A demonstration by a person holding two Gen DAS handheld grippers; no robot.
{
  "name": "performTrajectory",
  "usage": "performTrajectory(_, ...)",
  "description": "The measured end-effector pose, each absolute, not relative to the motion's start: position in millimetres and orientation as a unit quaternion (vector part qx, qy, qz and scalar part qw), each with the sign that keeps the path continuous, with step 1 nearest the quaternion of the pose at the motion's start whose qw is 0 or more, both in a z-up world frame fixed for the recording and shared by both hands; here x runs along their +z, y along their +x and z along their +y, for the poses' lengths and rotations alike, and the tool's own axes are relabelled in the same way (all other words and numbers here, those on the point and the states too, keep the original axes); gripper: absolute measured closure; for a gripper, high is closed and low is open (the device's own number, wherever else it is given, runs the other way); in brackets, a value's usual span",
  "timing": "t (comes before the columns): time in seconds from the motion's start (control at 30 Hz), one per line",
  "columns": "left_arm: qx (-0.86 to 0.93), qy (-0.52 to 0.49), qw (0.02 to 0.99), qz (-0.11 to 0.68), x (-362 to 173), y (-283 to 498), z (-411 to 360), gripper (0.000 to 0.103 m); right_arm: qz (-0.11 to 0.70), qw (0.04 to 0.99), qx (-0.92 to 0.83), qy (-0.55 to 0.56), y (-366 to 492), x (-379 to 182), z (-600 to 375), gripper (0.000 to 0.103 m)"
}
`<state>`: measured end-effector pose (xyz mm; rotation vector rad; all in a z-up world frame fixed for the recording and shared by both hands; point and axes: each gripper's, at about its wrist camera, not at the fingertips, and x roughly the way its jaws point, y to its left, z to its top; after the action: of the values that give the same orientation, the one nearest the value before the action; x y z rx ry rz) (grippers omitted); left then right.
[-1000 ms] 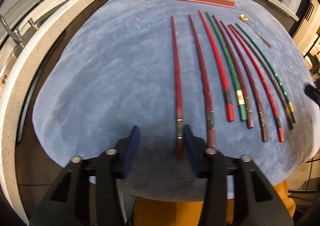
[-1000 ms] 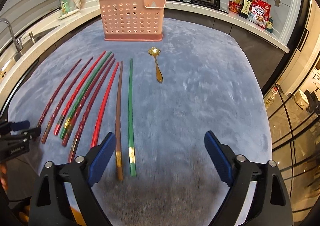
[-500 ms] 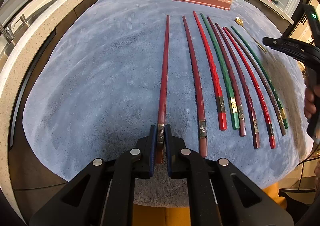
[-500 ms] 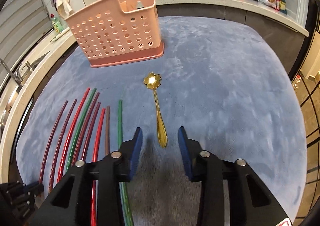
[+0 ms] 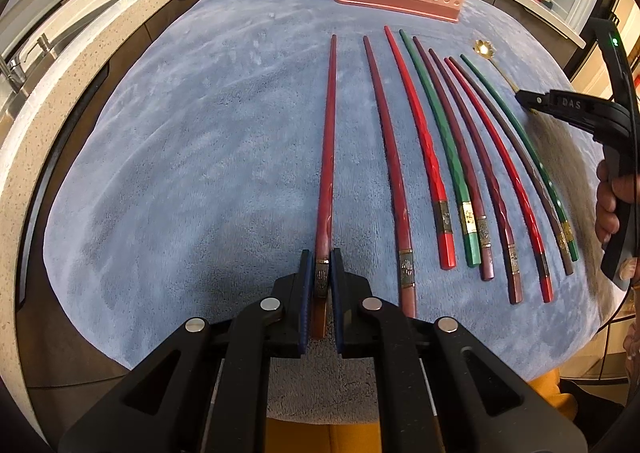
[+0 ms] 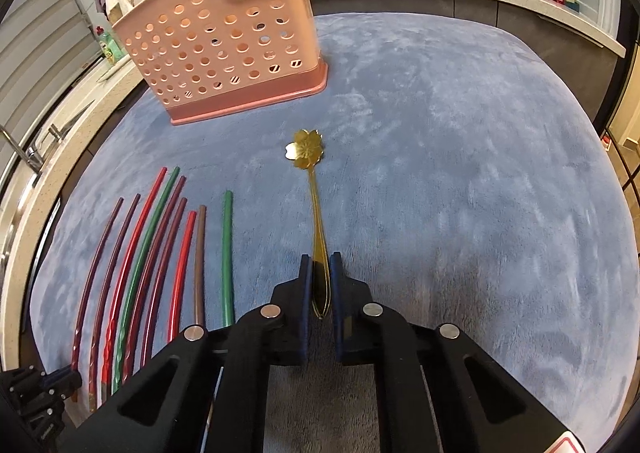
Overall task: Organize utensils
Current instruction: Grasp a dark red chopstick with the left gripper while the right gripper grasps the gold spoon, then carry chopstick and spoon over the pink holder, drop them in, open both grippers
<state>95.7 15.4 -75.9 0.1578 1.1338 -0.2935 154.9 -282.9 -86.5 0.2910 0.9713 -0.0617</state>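
Having swung in from the chopstick row to the gold spoon (image 6: 316,213) and clamped its handle, the right hand-held gripper (image 6: 320,285) is joining the left hand-held gripper (image 5: 321,285), pinching the leftmost dark red chopstick (image 5: 327,149), while the pink holder (image 6: 224,53) is standing empty-looking and everything is still lying on the table (image 6: 460,173).

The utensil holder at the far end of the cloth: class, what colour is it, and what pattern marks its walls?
Pink utensil holder, walls perforated with rows of round holes; clearest in the right wrist view.
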Motion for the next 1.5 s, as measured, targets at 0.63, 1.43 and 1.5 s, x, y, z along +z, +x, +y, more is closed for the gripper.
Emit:
performTrajectory(0.63, -0.141, 0.052, 0.856, 0.495, -30, 72, 29, 0.096, 0.420, 0.897, -0.034, 0.130, 37, -17, -272, 0.101)
performTrajectory(1.43, -0.143, 0.052, 0.942, 0.299, 173, 196, -5, 0.096, 0.317, 0.937, -0.020, 0.147, 115, 101, -290, 0.102)
performTrajectory(1.5, -0.152, 0.042, 0.947, 0.281, 194, 205, -9, 0.096, 0.304, 0.940, -0.016, 0.151, 132, 115, -295, 0.102)
